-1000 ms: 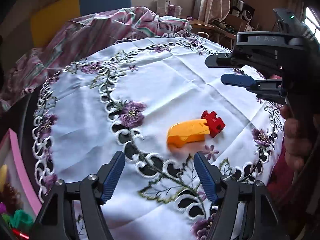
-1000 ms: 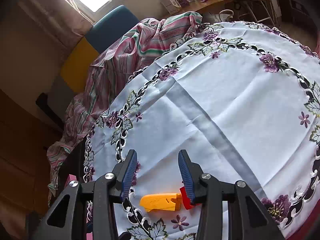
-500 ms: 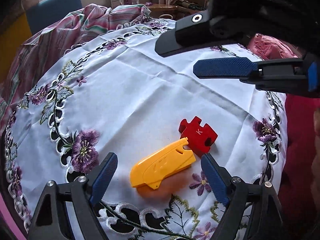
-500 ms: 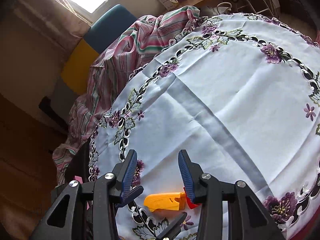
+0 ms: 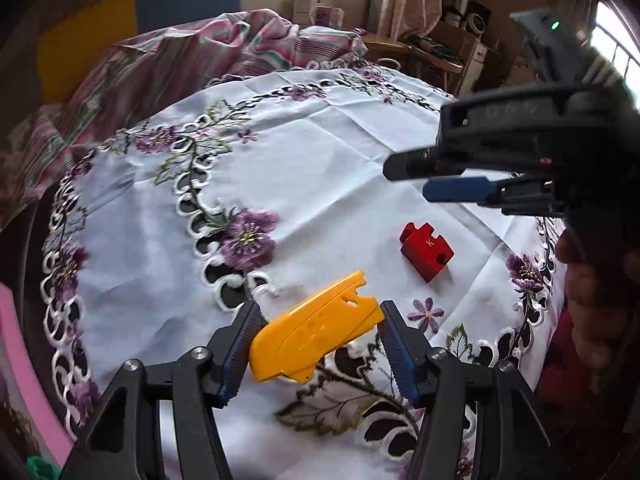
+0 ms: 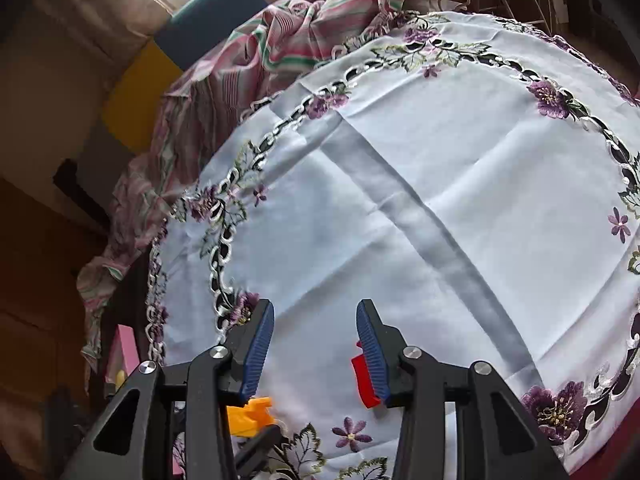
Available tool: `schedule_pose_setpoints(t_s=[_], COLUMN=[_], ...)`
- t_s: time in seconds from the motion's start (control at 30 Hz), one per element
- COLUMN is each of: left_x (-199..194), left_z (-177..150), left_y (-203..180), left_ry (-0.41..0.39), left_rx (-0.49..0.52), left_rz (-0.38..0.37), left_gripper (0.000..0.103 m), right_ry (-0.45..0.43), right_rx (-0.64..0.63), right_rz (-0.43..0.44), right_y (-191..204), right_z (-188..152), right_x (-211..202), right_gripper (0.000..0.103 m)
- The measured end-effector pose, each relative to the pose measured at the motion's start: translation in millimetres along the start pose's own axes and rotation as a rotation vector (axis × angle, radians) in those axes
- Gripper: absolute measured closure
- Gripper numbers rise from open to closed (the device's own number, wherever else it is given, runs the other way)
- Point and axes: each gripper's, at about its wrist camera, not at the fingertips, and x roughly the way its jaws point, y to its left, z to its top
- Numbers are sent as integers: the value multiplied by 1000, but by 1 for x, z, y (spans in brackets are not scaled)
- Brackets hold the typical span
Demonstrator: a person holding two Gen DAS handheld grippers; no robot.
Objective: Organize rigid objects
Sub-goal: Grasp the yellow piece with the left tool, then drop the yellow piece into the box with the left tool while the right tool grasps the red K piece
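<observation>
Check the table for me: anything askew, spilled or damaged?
Nothing stands out. The yellow piece lies flat and slantwise between the closing left gripper jaws; the red puzzle block sits apart on the tablecloth. No spill or damage shows.

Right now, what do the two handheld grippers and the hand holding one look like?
Both are black plastic frames with silver bolts at the joints and two fingers faced with ribbed blue pads. The left gripper shows this from its own camera, the right gripper likewise. From the left camera, the right unit's body carries a green indicator light. The person's hand shows no glove; any sleeve is hidden.
</observation>
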Motion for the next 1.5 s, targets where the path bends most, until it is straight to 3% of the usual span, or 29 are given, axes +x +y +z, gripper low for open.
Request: schedule_pose_setpoints(t_s=[0.2, 0.33, 0.43, 0.57, 0.73, 1.03, 1.07, 1.13, 1.23, 1.4, 1.5], left_x=[-32, -56, -76, -102, -140, -216, -221, -225, -221, -200, -183], left_z=[-22, -34, -41, -48, -67, -133, -141, -154, -164, -154, -147], left_y=[23, 37, 50, 69, 100, 193, 202, 220, 234, 249, 255], left_ry=[-28, -60, -91, -133, -188, -277, -278, -265, -254, -227, -178], left_rx=[-93, -150, -193, -253, -340, -569, -589, -634, -694, -779, -783], left_rz=[44, 66, 77, 110, 163, 356, 384, 421, 403, 358, 368], left_gripper=[42, 42, 42, 42, 42, 42, 42, 42, 42, 42, 42], right_ry=[67, 47, -3, 75, 109, 147, 148, 148, 147, 144, 143], right_rx=[-42, -35, -16, -49, -108, -181, -193, -214, -227, -238, -254], right_rz=[-106, -143, -118, -200, -298, -328, -333, -350, -357, -347, -338], right_y=[2, -1, -4, 1, 7, 15, 17, 19, 20, 19, 20], right_z=[-6, -7, -5, -9, -16, -24, -25, -26, -27, -29, -31], right_x=[17, 12, 0, 15, 23, 26, 26, 27, 26, 24, 23], right_gripper=[60, 60, 60, 60, 60, 60, 66, 71, 71, 71, 71])
